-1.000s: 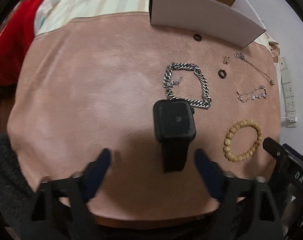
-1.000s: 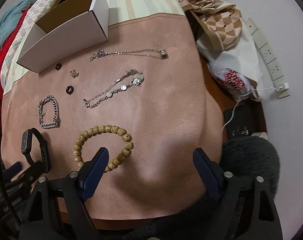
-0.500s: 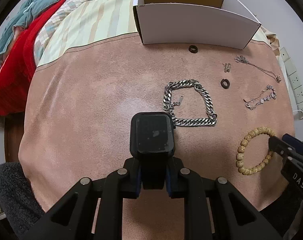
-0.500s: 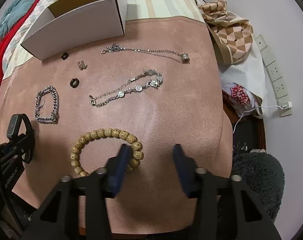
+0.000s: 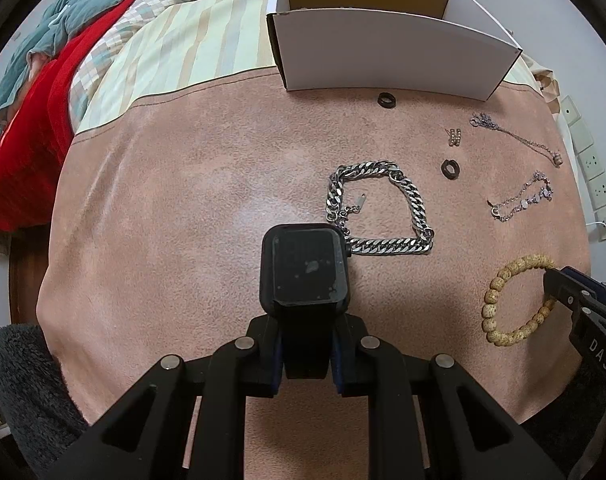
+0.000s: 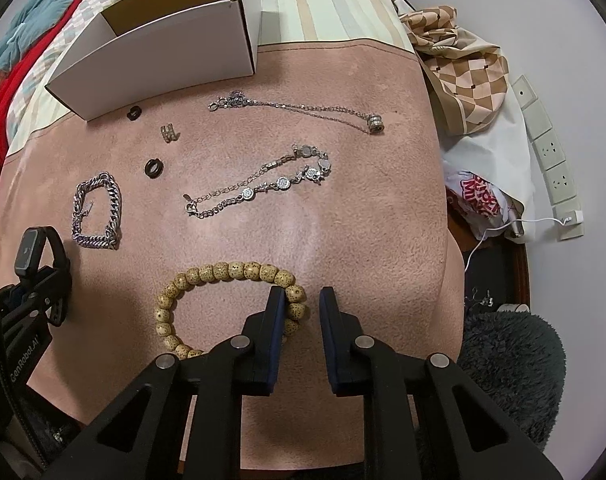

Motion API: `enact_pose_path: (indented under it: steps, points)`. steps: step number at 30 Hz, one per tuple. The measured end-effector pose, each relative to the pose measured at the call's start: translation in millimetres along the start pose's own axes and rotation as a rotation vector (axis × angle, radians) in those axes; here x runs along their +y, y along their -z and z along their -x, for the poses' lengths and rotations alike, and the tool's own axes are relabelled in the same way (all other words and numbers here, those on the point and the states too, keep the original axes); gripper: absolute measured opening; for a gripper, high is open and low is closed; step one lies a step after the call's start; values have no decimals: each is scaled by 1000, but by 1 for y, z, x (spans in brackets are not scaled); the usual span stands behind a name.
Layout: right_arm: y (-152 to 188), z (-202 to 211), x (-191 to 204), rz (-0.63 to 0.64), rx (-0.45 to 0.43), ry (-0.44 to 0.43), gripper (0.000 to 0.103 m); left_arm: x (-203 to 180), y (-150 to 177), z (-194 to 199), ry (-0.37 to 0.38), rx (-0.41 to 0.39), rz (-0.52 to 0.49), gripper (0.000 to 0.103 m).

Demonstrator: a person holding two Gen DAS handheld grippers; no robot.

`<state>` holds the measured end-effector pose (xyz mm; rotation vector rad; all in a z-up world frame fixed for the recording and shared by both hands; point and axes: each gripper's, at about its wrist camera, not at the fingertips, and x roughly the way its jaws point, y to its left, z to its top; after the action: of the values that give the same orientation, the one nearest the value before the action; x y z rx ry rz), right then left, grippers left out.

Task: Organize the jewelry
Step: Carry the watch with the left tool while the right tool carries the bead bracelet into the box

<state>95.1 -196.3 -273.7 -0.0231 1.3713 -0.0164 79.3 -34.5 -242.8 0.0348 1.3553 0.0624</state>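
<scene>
The left gripper (image 5: pixel 306 354), lettered "GenRobot.AI" on its side, is clamped on the strap of a black square-faced smartwatch (image 5: pixel 306 270) above the pink suede mat (image 5: pixel 163 220). The right gripper (image 6: pixel 301 312), marked "DAS", has its jaws narrowly apart around a tan wooden bead bracelet (image 6: pixel 231 270) near the mat's front edge.

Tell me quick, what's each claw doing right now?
Left gripper: shut on the watch strap.
Right gripper: partly open around the bead bracelet, not clamped on it.
</scene>
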Motion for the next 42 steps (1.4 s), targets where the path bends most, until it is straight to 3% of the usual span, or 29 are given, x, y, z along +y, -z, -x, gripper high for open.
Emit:
enact_pose_path:
  steps: [2,4,8,14,20,26,28,33,42]
  points:
    - [0,0,0,-5,-2,-4,10,3,0,0,3,0,2,15]
    - [-2,-1,-3,-16,-1,-15,10,6,-3,1,7,-3,4,15]
    - [-4,5,-13,-81,17,-121,9,13,-9,17,23,-34,0,15]
    - [-19,58,-10,-51,-80,-215,9,16,-29,71,91,-125,-7,15]
    - [-56,119,5,20,-194,-267,9,21,-85,116,171,-202,3,15]
    - [-122,158,19,57,-271,-308,9,38,-153,112,211,-206,36,15]
    - [-148,153,24,65,-274,-301,9,45,-176,98,215,-183,55,15]
    - [-203,113,39,73,-180,-286,9,52,-211,56,230,-100,88,15]
    - [-241,53,43,66,-83,-305,9,48,-236,7,287,7,120,16]
